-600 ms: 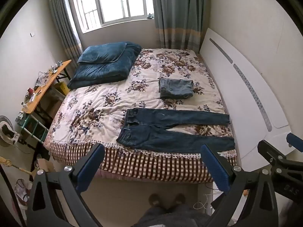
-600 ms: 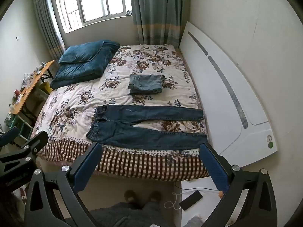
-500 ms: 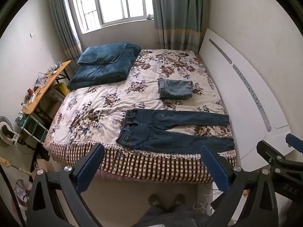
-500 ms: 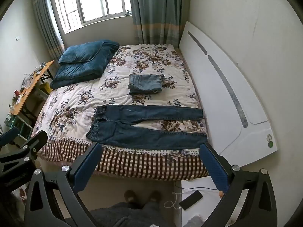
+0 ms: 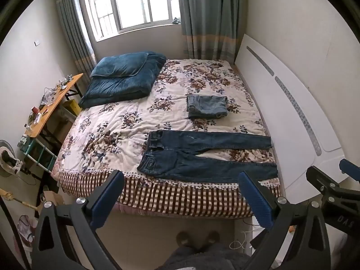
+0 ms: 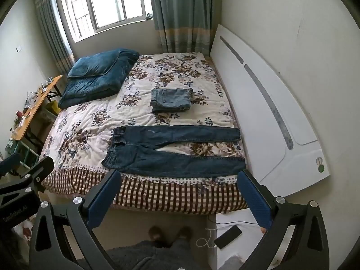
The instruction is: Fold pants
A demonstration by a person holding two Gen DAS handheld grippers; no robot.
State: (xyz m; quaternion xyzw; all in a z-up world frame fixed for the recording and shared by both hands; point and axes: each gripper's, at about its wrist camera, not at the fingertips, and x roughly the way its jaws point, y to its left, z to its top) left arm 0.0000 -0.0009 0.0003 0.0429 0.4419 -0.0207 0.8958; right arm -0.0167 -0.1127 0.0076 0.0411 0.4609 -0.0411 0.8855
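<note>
Dark blue jeans (image 5: 202, 155) (image 6: 173, 150) lie flat near the bed's front edge, waistband to the left, both legs stretched right and slightly apart. Farther back on the floral cover rests a second, folded pair of lighter jeans (image 5: 205, 106) (image 6: 171, 100). My left gripper (image 5: 181, 199) hovers off the bed's front edge, open, nothing between its blue pads. My right gripper (image 6: 176, 199) hangs the same way, open and empty, also short of the mattress. Each view catches the other gripper's black frame at its side edge.
A folded blue duvet and pillow (image 5: 122, 78) lie at the bed's back left. A white headboard panel (image 5: 292, 117) leans along the right wall. A cluttered wooden side table (image 5: 51, 103) stands left. A person's feet (image 6: 169, 232) stand on the floor; a phone with cable (image 6: 227, 234) lies nearby.
</note>
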